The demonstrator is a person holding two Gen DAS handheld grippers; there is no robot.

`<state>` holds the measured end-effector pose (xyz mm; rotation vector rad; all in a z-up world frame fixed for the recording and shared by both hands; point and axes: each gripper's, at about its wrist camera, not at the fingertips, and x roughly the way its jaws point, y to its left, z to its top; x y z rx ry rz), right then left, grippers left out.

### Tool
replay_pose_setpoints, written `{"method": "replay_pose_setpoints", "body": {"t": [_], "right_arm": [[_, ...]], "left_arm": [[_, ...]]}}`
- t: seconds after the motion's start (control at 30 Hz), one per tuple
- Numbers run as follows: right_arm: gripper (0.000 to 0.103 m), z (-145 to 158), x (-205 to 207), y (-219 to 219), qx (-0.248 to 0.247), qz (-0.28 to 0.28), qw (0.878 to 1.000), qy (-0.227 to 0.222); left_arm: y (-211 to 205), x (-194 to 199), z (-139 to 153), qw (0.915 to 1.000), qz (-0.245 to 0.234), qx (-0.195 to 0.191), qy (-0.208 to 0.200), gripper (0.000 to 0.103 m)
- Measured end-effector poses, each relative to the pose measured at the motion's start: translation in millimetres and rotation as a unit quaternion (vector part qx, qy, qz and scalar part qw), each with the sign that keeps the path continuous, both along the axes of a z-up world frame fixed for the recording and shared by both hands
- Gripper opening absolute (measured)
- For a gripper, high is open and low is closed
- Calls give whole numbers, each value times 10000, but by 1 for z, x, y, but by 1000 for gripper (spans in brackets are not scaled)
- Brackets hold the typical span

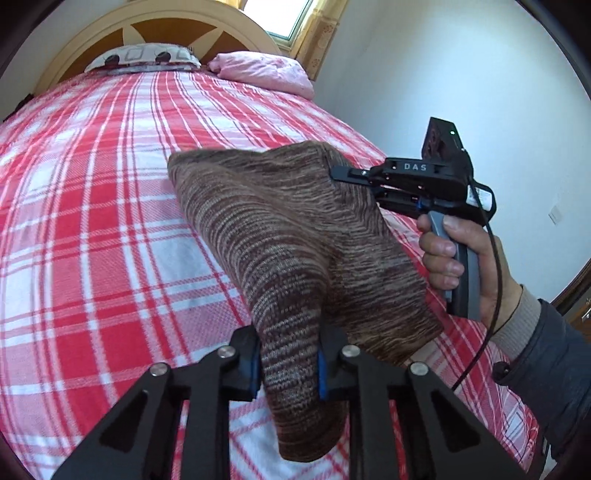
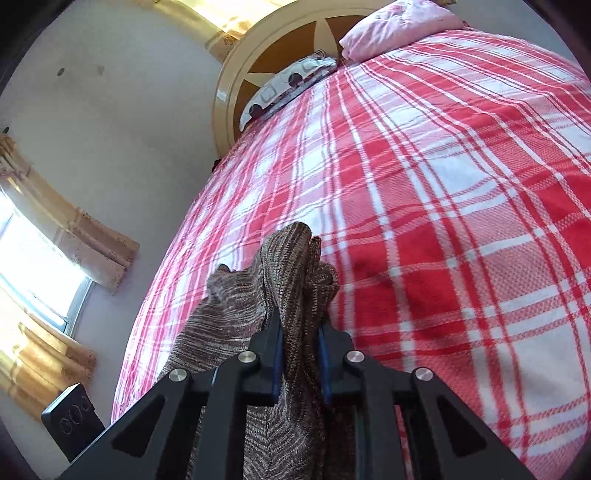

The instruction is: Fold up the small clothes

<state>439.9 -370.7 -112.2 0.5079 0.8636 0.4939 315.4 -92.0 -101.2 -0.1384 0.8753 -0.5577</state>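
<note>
A brown striped knit garment (image 1: 291, 236) hangs lifted above the red and white plaid bed (image 1: 96, 206). My left gripper (image 1: 288, 365) is shut on its near lower part, the blue pads pressing the knit from both sides. My right gripper (image 1: 340, 173), held by a hand (image 1: 454, 258), pinches the garment's far right edge. In the right wrist view the right gripper (image 2: 300, 363) is shut on a bunched fold of the same brown knit garment (image 2: 291, 273), which rises above the fingers and trails down to the left.
The plaid bed (image 2: 443, 184) fills both views. A patterned pillow (image 1: 144, 57) and a pink pillow (image 1: 266, 72) lie at the cream headboard (image 1: 166, 18). White walls (image 1: 461, 74) flank the bed. Curtained windows (image 2: 48, 240) show at the left of the right wrist view.
</note>
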Motion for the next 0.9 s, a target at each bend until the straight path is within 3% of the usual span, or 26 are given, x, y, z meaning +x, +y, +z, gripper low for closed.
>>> {"method": "replay_pose_setpoints", "body": {"t": [0.17,0.43,0.9], "right_arm": [[15,6,-10,39,145,252,9996,15],[15,8,-23,139,473,966,9942,41],[15,2,-50,303,550,2011,9778,219]], "left_arm": [[26,-33,18,9992,90,343,-192,22],[94,-94,35,9959,645,504,-373,22],[192,-180,38,9857,1586,459,-347,22]]}}
